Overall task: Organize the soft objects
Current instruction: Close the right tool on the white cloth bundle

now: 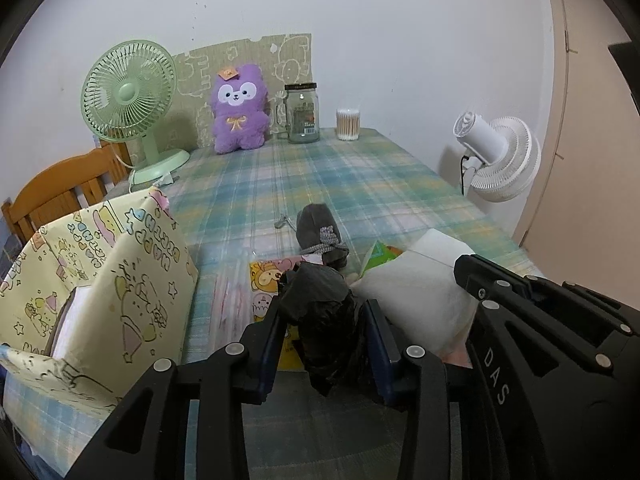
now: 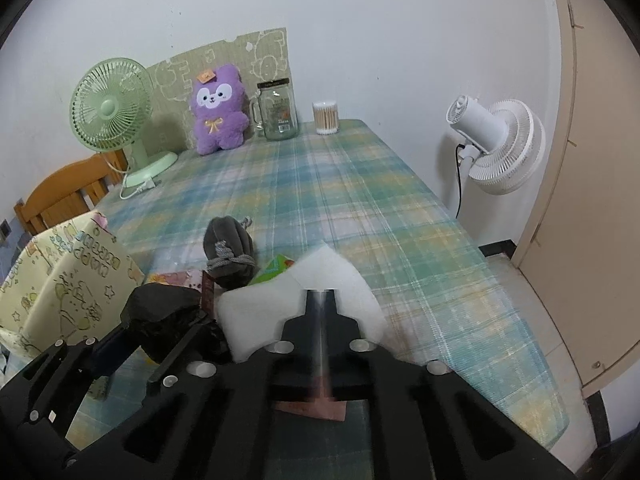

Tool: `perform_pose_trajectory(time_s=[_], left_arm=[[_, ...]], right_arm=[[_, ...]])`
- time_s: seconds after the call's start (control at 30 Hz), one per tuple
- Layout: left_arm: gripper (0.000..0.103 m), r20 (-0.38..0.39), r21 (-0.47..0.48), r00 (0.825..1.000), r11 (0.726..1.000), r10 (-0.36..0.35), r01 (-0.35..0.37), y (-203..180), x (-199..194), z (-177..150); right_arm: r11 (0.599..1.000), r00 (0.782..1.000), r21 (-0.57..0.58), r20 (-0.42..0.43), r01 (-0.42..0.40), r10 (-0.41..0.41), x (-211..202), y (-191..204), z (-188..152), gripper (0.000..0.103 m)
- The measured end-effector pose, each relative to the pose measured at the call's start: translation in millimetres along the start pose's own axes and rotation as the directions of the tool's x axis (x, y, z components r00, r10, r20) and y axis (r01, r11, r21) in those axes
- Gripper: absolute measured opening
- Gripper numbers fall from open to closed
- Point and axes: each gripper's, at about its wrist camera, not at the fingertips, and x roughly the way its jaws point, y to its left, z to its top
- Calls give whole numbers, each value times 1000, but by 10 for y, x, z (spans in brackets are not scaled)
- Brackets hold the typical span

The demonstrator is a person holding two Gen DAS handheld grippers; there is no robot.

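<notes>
Both grippers tilted down over the near table edge: the left gripper [image 1: 326, 334] pinched a crumpled black bag [image 1: 324, 320] between its blue pads, while the right gripper [image 2: 320, 300] had its jaws pressed together on the white foam pad's [image 2: 256, 320] near edge. They sat side by side — gray drawstring pouch [image 2: 228, 252] just behind, patterned box [image 1: 100, 280] to the left, plaid tablecloth [image 2: 340, 192] beneath.

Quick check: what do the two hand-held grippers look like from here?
Both are matte black plastic with slotted, ribbed finger frames and round silver screw heads. The left hand-held gripper has dark blue pads. The right hand-held gripper carries white letters "DAS" on its side.
</notes>
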Motion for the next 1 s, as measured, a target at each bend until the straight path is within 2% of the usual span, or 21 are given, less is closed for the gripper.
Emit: perform_pose_trajectory(time_s=[0.23, 0.3, 0.33, 0.37, 0.4, 0.43, 0.47, 0.6, 0.7, 0.9, 0.93, 0.97, 1.0], left_arm=[[39, 3, 3, 1000, 1000, -10, 10, 4, -40, 2], [39, 0, 3, 1000, 1000, -11, 11, 0, -28, -10], [39, -4, 3, 1000, 1000, -10, 10, -6, -8, -13], [39, -7, 4, 1000, 1000, -11, 11, -10, 4, -17], [39, -10, 5, 1000, 1000, -11, 11, -15, 15, -23], [39, -13, 8, 1000, 1000, -10, 10, -25, 37, -26], [39, -16, 11, 1000, 1000, -9, 9, -26, 52, -25], [39, -36, 23, 999, 1000, -1, 2, -60, 131, -52], [39, -42, 37, 999, 999, 8, -6, -103, 180, -70], [39, -56, 56, 998, 998, 24, -20, -142, 243, -100], [39, -56, 59, 998, 998, 25, -22, -152, 246, -101], [39, -56, 66, 998, 998, 28, -24, -163, 245, -105], [39, -54, 69, 998, 997, 31, -27, -174, 244, -105]], right_arm=[[1000, 999, -8, 37, 13, -13, -108, 11, 7, 4], [1000, 999, -16, 36, 27, -27, -106, 12, 4, 9], [999, 999, -20, 32, 31, -31, -91, 9, 3, 20], [999, 999, -22, 26, 36, -35, -78, 5, 1, 42], [999, 999, -21, 26, 41, -40, -69, 0, -7, 56], [999, 998, -18, 37, 48, -47, -68, -5, -16, 74], [998, 997, -15, 54, 60, -59, -77, -13, -23, 77], [996, 996, -30, 39, 83, -82, 3, -33, -41, 78], [997, 997, -21, 8, 73, -73, 90, -78, -66, 87], [999, 998, 48, -58, 15, -12, 279, -210, -128, 90], [998, 998, 61, -63, 7, -4, 296, -223, -137, 88], [996, 997, 83, -72, -11, 17, 315, -239, -147, 79], [996, 996, 89, -81, -20, 27, 322, -235, -150, 75]])
